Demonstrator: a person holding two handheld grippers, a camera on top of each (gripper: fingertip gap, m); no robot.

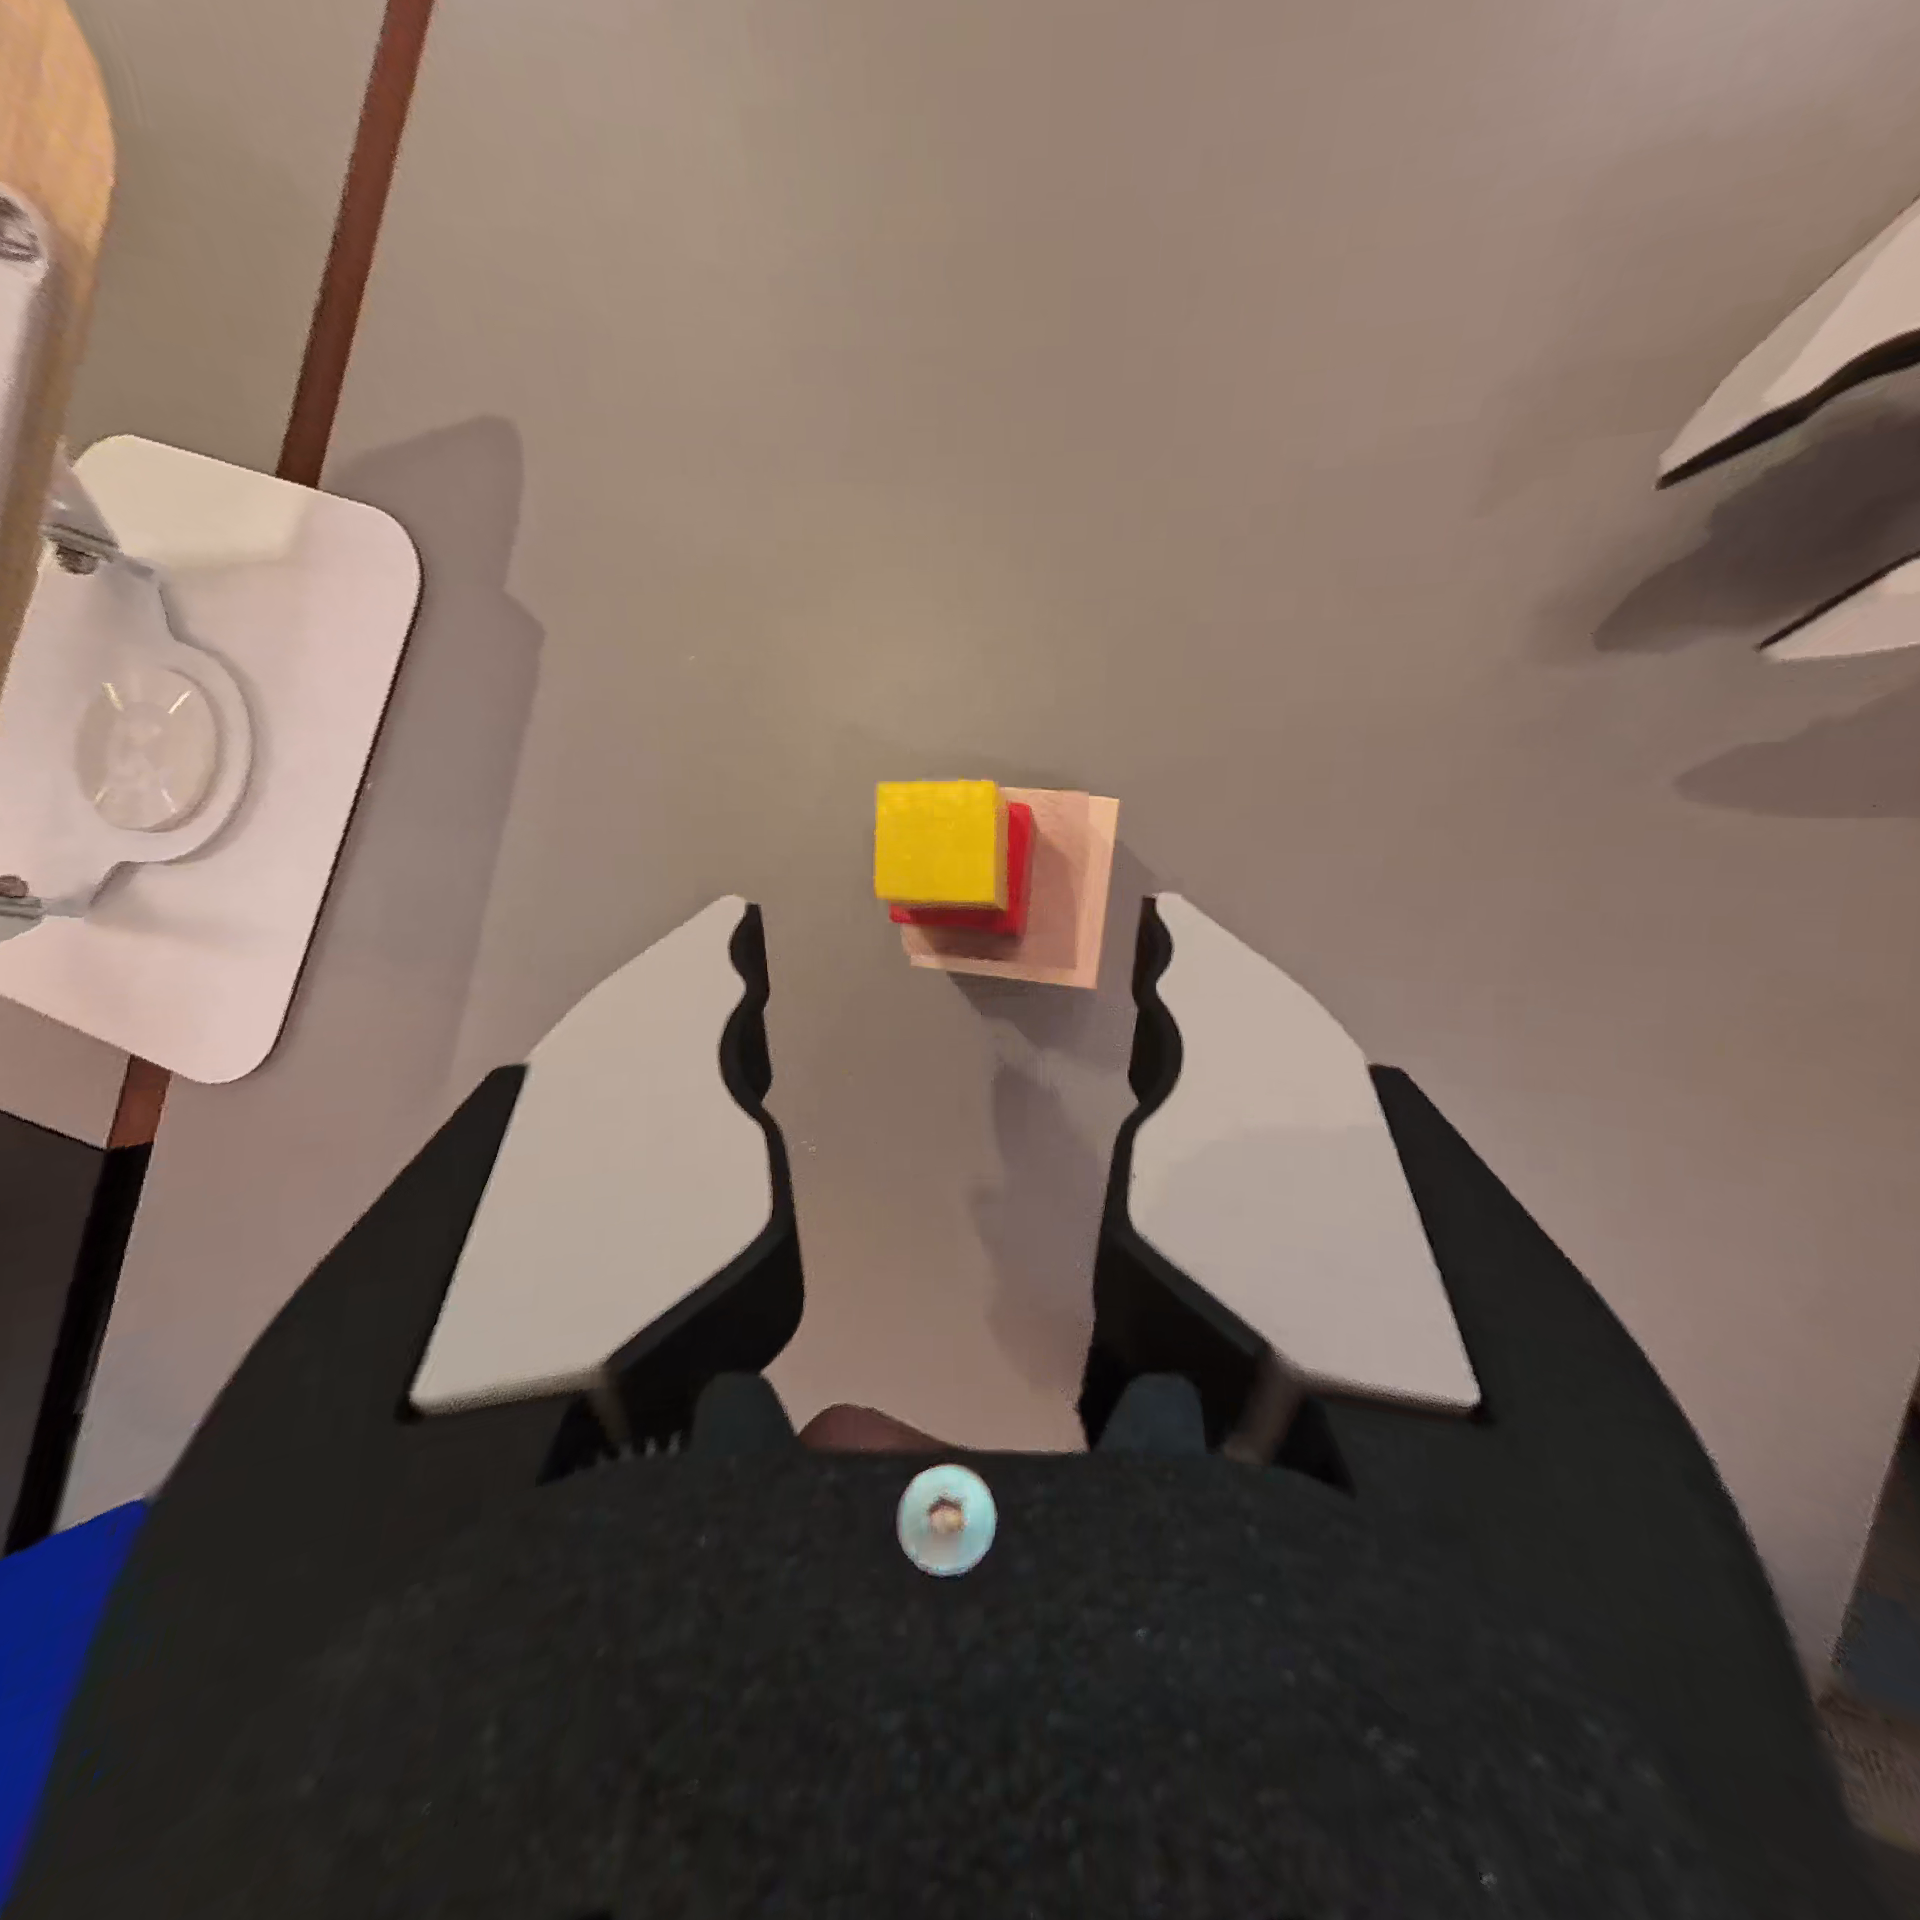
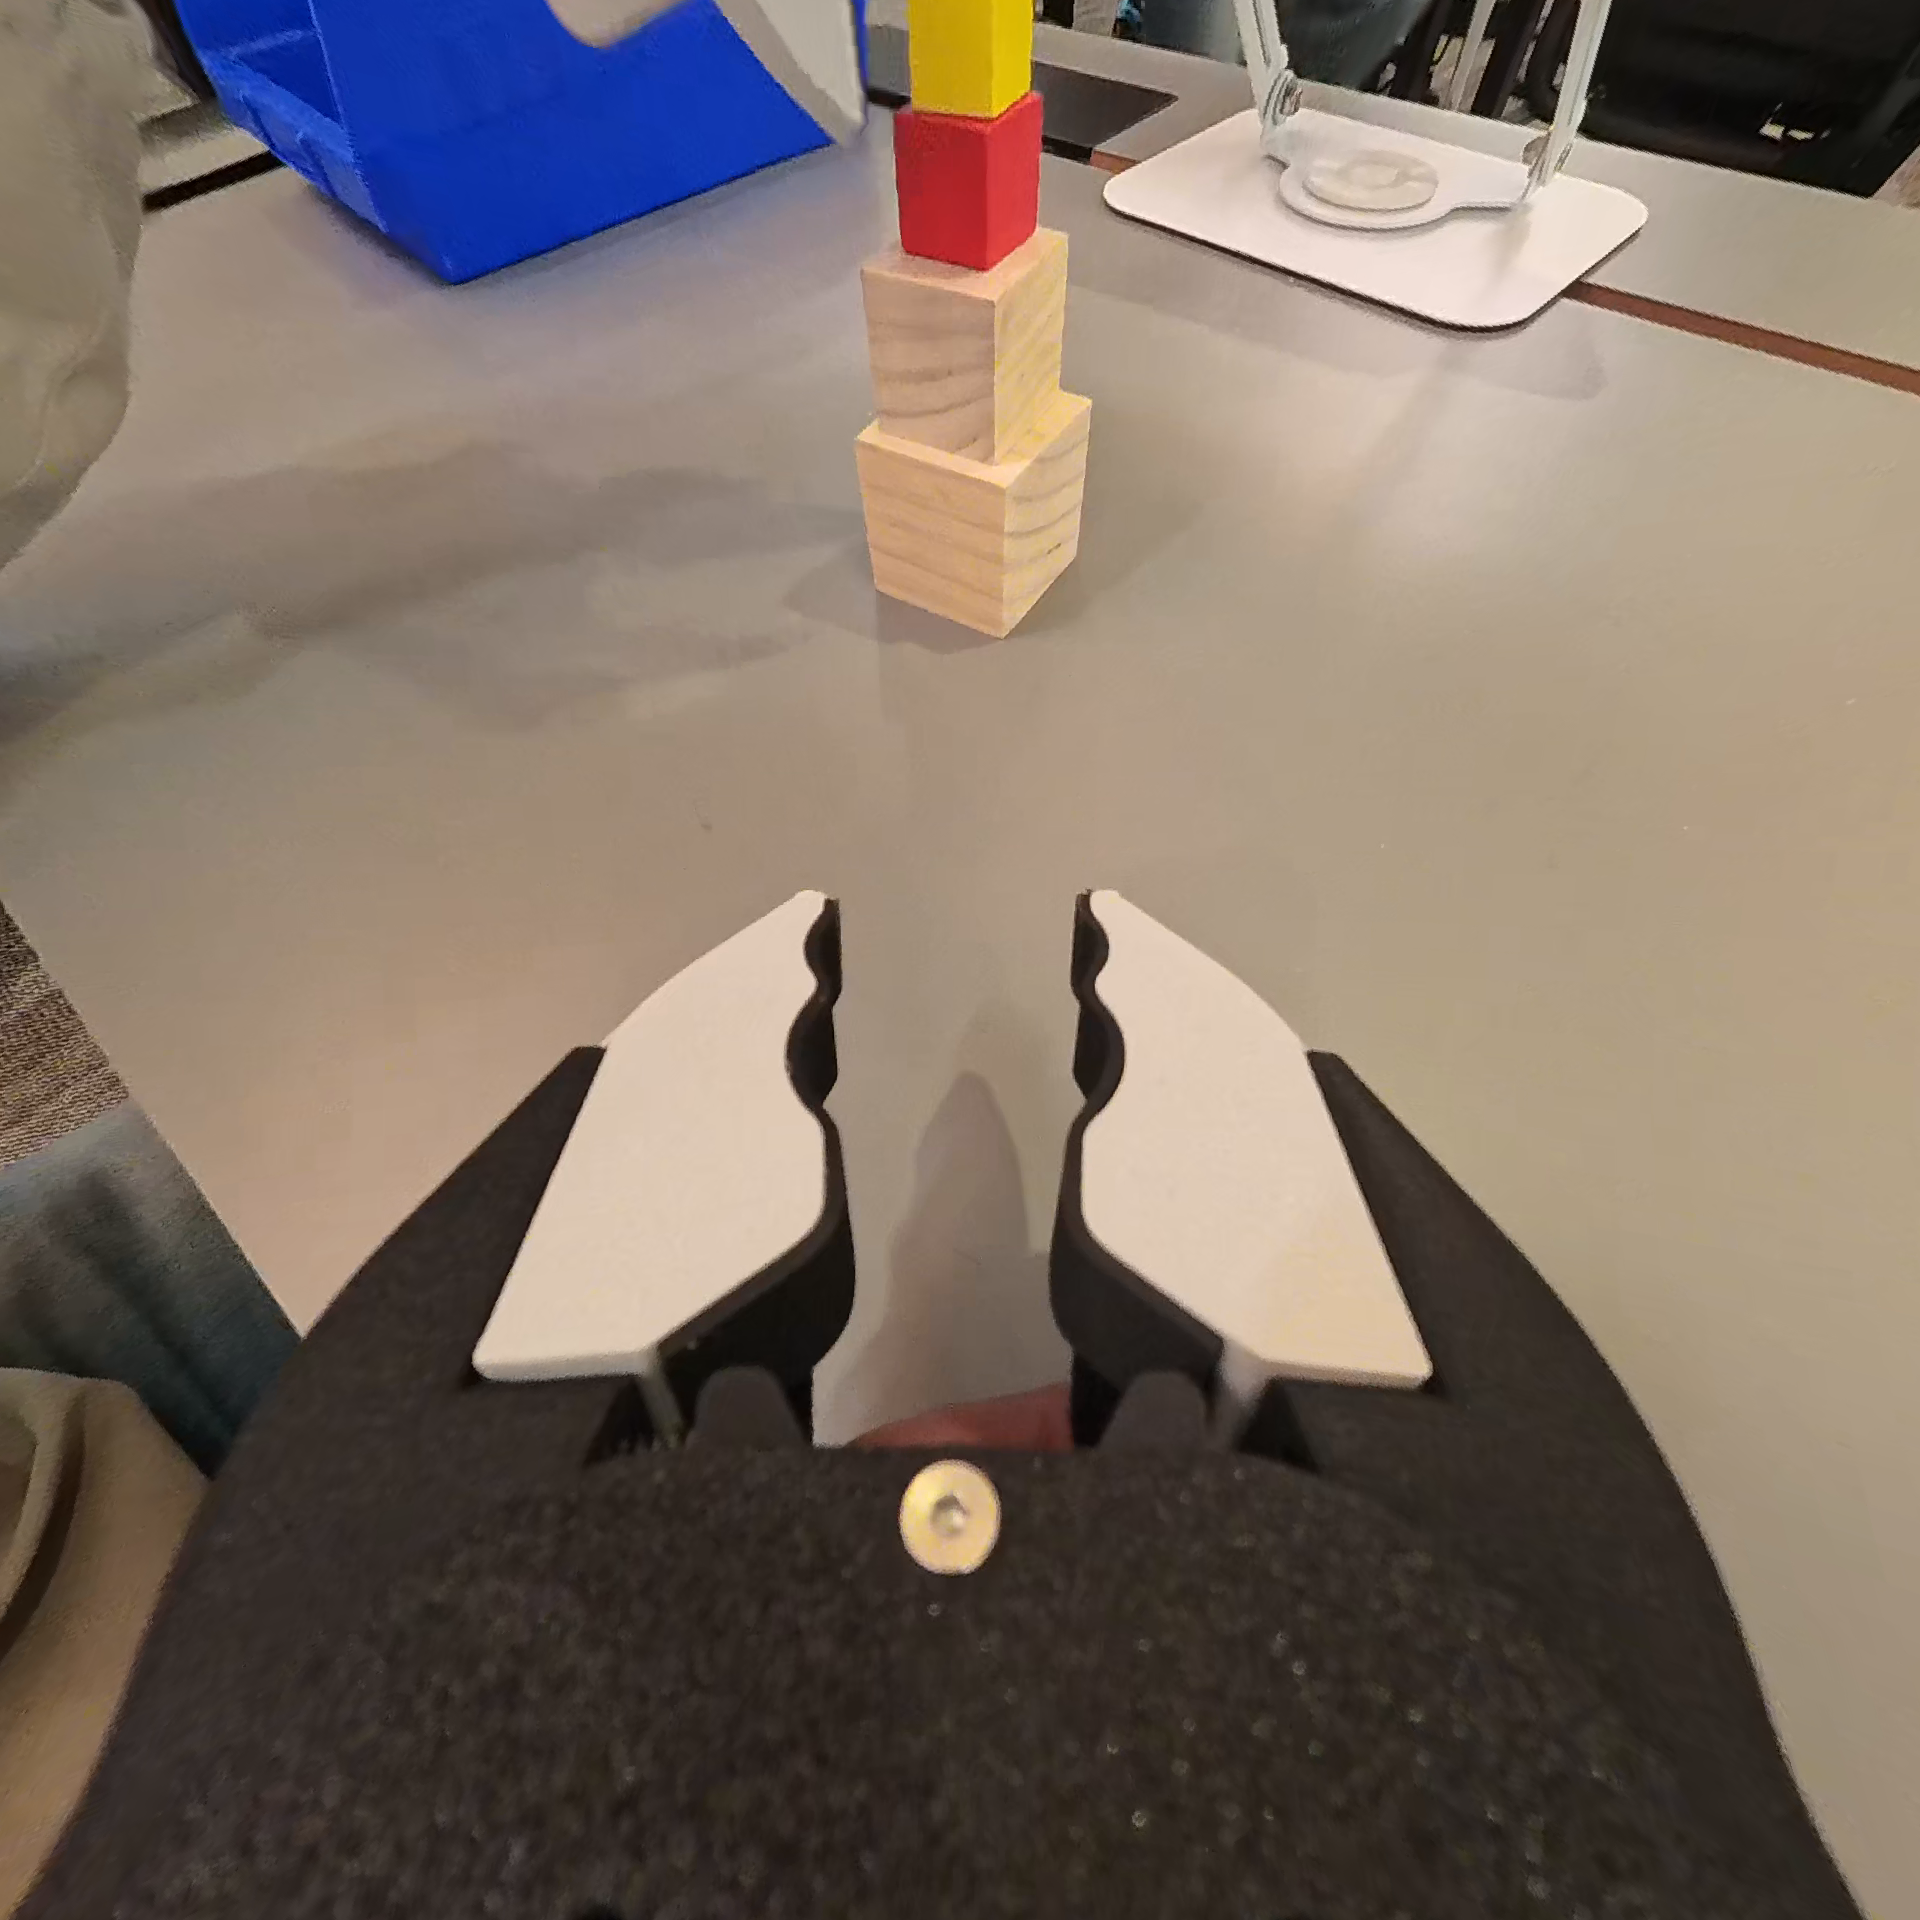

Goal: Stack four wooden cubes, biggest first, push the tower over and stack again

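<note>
The tower stands complete on the grey desk [image 2: 1455, 831]: a large plain wooden cube [image 2: 971, 520] at the bottom, a smaller plain cube [image 2: 961, 343] on it, then a red cube [image 2: 966, 182], and a yellow cube [image 2: 971, 52] on top. It sits straight ahead of the right gripper [image 2: 956, 914], well beyond its fingertips. Those fingers are parted with nothing between them, low over the desk. The left gripper [image 1: 945, 914] hangs above the tower looking down; its fingers are also spread and empty, and the yellow cube [image 1: 935, 842] shows just past the tips, a little toward the left finger.

The stack is not square. From above, the yellow and red cubes [image 1: 1013, 873] sit toward one corner of the plain cube [image 1: 1065, 883] under them, and from the side each layer is twisted and stepped off the one below. So the tower probably leans its weight to one side and could tip on its own from a small knock to the desk or a brush from the left fingers as they pass overhead.

If the push comes next, the likely trouble is where the cubes go. A hard shove from the right fingers could send the small coloured cubes rolling toward the blue bin [image 2: 499, 135] or the white stand base [image 2: 1371, 229] behind the tower, or off the desk edge, making them awkward to fetch. A low push on the bottom cube may just slide the whole stack instead of toppling it.
</note>
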